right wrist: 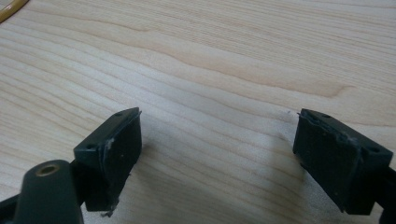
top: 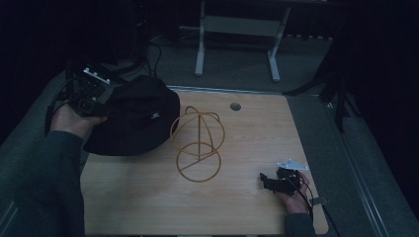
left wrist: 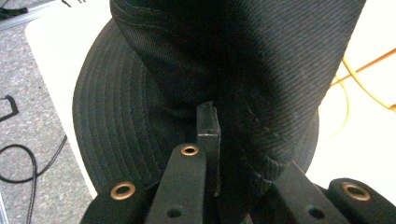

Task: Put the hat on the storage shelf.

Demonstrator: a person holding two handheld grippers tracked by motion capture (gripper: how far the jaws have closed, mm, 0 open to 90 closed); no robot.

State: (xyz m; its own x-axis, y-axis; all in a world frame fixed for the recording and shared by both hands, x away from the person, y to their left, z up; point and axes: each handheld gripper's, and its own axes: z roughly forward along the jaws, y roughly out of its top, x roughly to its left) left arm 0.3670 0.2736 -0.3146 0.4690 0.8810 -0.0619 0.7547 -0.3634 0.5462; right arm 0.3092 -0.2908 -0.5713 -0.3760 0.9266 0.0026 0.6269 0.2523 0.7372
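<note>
small white mark on the black hat point(top: 132, 116), too small to read, no legible text

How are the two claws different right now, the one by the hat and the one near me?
The left claw is shut on the black hat; the right claw is open, holding nothing. The left sits at the table's far left edge, the right low over bare wood, front right. Both are black and hand-held.

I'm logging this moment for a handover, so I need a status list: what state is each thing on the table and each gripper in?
Black bucket hat: at the table's left edge, brim pinched, partly lifted.
Wire hat stand: upright on the table, bare, nothing on it.
Left gripper: shut on the hat's fabric.
Right gripper: open, jaws wide apart, low over bare wood, holding nothing.
Wooden table: carries the hat and stand.
</note>
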